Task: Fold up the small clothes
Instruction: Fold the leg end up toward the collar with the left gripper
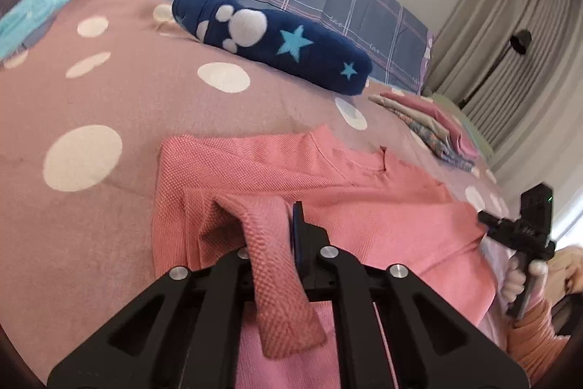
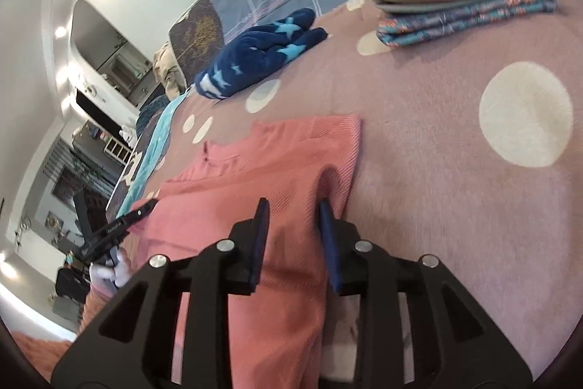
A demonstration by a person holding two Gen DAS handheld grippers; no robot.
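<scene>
Left gripper (image 1: pixel 271 228) is clamped on a fold of the pink top (image 1: pixel 328 185) spread on the polka-dot bed (image 1: pixel 109 104) right under it, right gripper (image 2: pixel 291 228) has its jaws apart over the top's other side, folded pile (image 2: pixel 466 2) sits well beyond it.

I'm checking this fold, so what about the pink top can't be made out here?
- Pink top: its lower part, cut off by the bottom edge and the left gripper in the left wrist view.
- Right gripper: fabric under its open jaws; touching or not is unclear.
</scene>
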